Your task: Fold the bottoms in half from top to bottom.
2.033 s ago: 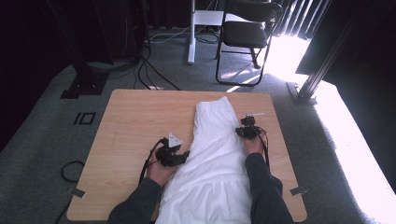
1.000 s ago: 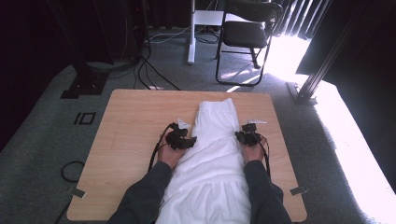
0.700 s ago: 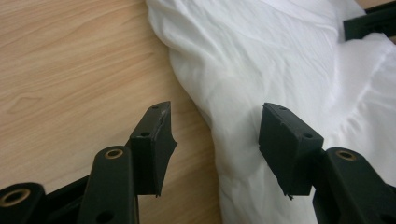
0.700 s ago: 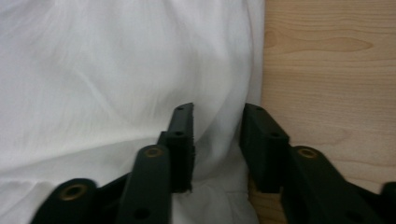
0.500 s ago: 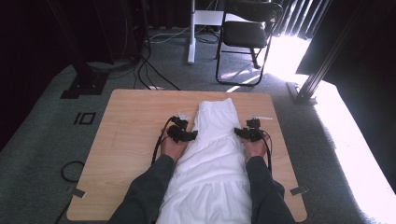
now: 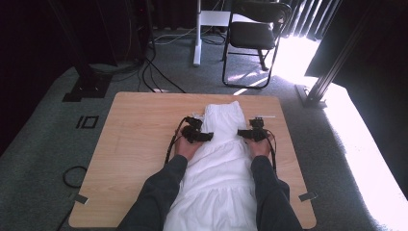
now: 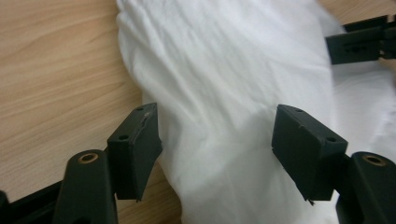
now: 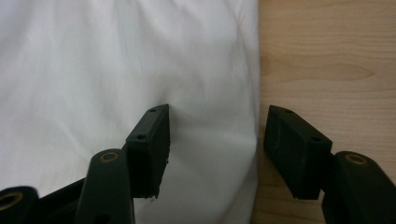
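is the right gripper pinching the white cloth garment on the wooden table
Apart. The right gripper view shows the right gripper open, pads astride the white cloth garment's edge, not pressing it.

White garment (image 6: 219, 159) (plain) on a light wood-grain table (image 6: 139, 130); black left gripper (image 6: 204, 136); black right gripper (image 6: 244, 134).

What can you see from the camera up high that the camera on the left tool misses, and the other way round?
From the high view: the person's two forearms, the whole wooden table, a black chair behind it and floor cables. From the left gripper view: close wrinkles in the cloth and the left tool with jaws apart, just opened, straddling the cloth's edge without pressing on it. Shared: the white garment, the table's wood, and the right tool, which sits at the top right in the left gripper view.
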Demonstrator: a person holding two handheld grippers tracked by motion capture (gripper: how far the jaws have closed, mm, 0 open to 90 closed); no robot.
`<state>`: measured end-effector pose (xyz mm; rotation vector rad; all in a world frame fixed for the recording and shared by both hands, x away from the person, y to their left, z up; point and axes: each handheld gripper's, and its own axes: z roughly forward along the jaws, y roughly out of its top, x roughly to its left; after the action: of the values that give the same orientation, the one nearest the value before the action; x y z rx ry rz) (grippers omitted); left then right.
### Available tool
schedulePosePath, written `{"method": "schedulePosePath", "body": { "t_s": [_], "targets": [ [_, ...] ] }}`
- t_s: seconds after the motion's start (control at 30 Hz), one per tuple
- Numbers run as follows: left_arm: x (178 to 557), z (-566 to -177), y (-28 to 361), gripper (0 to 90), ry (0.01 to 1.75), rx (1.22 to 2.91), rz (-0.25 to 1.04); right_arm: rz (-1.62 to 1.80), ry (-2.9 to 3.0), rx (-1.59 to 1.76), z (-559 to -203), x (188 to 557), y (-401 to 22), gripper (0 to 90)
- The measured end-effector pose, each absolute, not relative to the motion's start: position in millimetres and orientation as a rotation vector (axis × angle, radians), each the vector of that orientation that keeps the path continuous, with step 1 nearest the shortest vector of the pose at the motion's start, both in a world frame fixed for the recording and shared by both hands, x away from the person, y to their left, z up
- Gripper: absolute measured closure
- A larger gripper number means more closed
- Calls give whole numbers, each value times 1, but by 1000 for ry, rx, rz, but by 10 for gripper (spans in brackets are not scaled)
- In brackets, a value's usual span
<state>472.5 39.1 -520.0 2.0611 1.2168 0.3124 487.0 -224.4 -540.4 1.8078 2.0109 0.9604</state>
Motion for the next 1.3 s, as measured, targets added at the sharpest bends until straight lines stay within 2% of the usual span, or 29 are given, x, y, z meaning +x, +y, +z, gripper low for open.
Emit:
{"method": "schedulePosePath", "body": {
  "t_s": [0.17, 0.3, 0.4, 0.47, 0.5, 0.57, 0.67, 0.73, 0.77, 0.83, 0.87, 0.93, 0.97, 1.03, 1.17, 1.3],
  "targets": [
    [480, -532, 43, 294, 1285, 2089, 289, 906, 2052, 1743, -542, 487, -214, 369],
    [484, -535, 49, 265, 1318, 2067, 267, 898, 2103, 1697, -542, 488, -208, 263],
    [486, -538, 50, 248, 1309, 2065, 236, 840, 2136, 1651, -542, 488, -204, 261],
    [487, -538, 51, 244, 1304, 2061, 234, 786, 2128, 1640, -541, 489, -202, 338],
    [487, -539, 51, 244, 1298, 2063, 235, 786, 2128, 1640, -541, 489, -202, 338],
    [488, -539, 50, 244, 1283, 2071, 237, 779, 2109, 1655, -540, 490, -204, 421],
    [491, -538, 48, 257, 1270, 2092, 246, 782, 2099, 1677, -539, 492, -206, 486],
    [493, -537, 45, 341, 1259, 2133, 276, 770, 2100, 1667, -538, 493, -207, 535],
    [494, -536, 44, 373, 1253, 2136, 263, 770, 2102, 1668, -538, 493, -206, 589],
    [493, -536, 40, 528, 1228, 2151, 257, 772, 2115, 1659, -537, 493, -204, 677],
    [492, -535, 39, 575, 1220, 2172, 264, 774, 2126, 1653, -537, 493, -203, 742],
    [492, -534, 37, 753, 1206, 2190, 214, 795, 2146, 1666, -536, 494, -201, 842],
    [491, -534, 37, 815, 1198, 2203, 202, 803, 2152, 1683, -536, 495, -201, 855],
    [491, -532, 39, 863, 1191, 2205, 186, 812, 2170, 1702, -535, 496, -202, 866],
    [492, -514, 49, 872, 1156, 2158, 226, 887, 2155, 1686, -525, 495, -207, 869],
    [497, -480, 55, 872, 1092, 2127, 299, 1025, 2093, 1648, -497, 497, -214, 869]
  ]
}}
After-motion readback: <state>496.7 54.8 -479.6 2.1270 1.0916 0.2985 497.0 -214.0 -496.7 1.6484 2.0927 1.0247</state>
